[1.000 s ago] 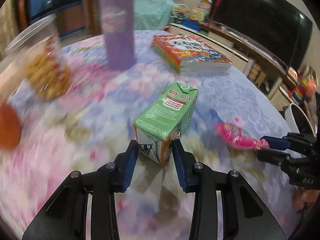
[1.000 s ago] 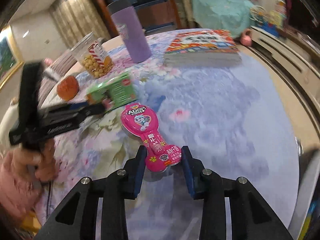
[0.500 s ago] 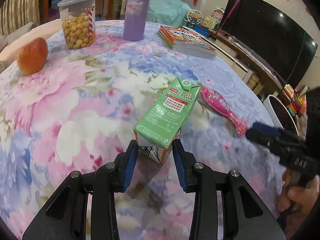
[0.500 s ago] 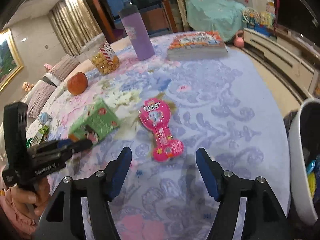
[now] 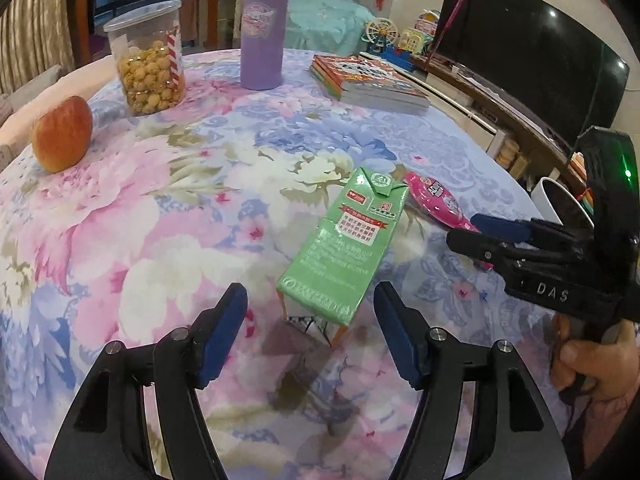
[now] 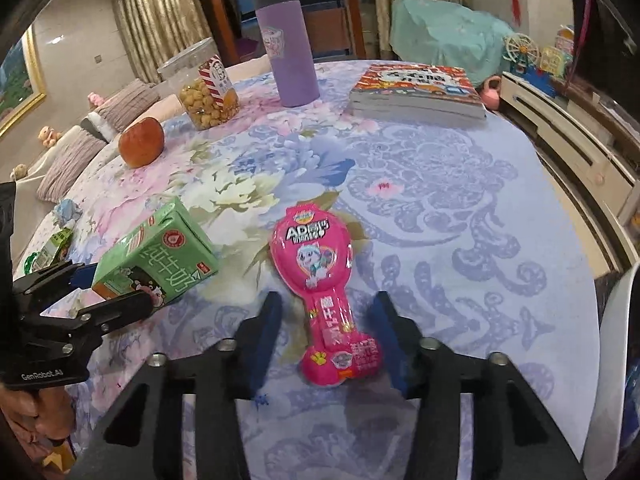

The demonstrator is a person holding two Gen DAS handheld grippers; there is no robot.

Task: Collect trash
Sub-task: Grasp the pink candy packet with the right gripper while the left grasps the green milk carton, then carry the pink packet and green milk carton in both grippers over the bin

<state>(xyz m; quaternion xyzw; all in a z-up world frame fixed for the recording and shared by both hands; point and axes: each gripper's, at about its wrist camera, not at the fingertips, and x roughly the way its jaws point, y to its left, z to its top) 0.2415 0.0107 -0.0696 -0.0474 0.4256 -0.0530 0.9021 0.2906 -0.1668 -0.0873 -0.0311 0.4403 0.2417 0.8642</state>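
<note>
Now, from the left wrist view, the left gripper (image 5: 310,330) has its fingers spread wide, one on each side of the near end of the carton (image 5: 346,246), touching neither side. The carton lies flat on the floral counter (image 5: 160,220). Just right of it lies the pink packet (image 5: 434,200), partly hidden by the right gripper (image 5: 480,232). An apple (image 5: 62,138), jar (image 5: 146,64), bottle (image 5: 262,28) and books (image 5: 370,82) sit far off.

From the right wrist view, the right gripper's fingers (image 6: 266,334) stand apart, flanking the packet's narrow near end without contact. The carton sits to its left.
</note>
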